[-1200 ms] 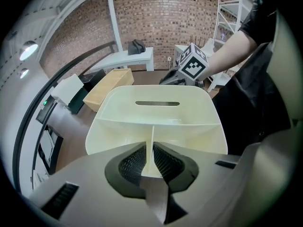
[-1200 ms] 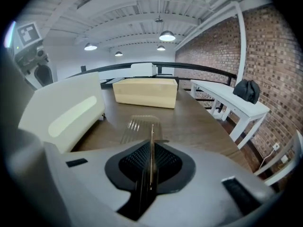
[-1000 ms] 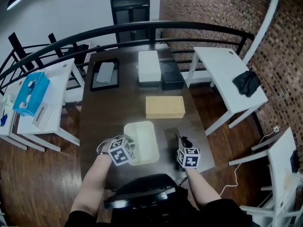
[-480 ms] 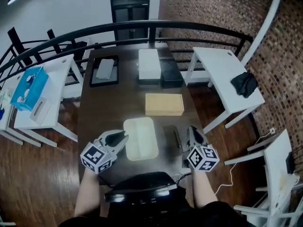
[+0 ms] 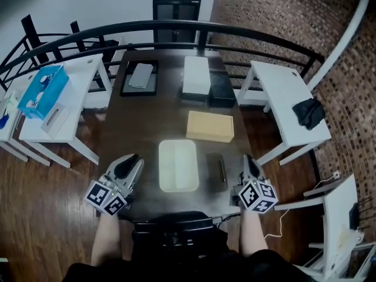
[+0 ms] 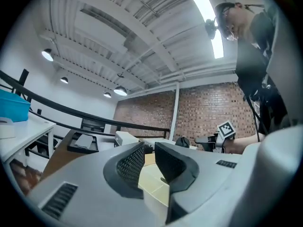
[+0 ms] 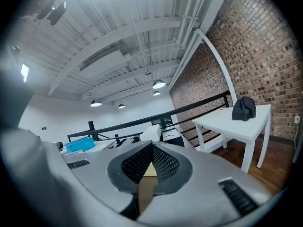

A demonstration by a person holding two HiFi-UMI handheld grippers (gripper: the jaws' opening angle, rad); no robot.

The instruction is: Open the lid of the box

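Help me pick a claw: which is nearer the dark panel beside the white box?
Right. The right claw is just right of the dark panel; the left claw is left of the white box.

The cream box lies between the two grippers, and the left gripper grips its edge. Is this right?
Not quite. The cream box lies between the left gripper and right gripper, but the left one grips nothing: it is apart from the box, as the head view shows.

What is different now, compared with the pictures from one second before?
Both drew back toward the person: the left hand-held gripper left the white box, the right hand-held gripper moved off rightward. Neither holds anything. The white box and the tan box stayed put.
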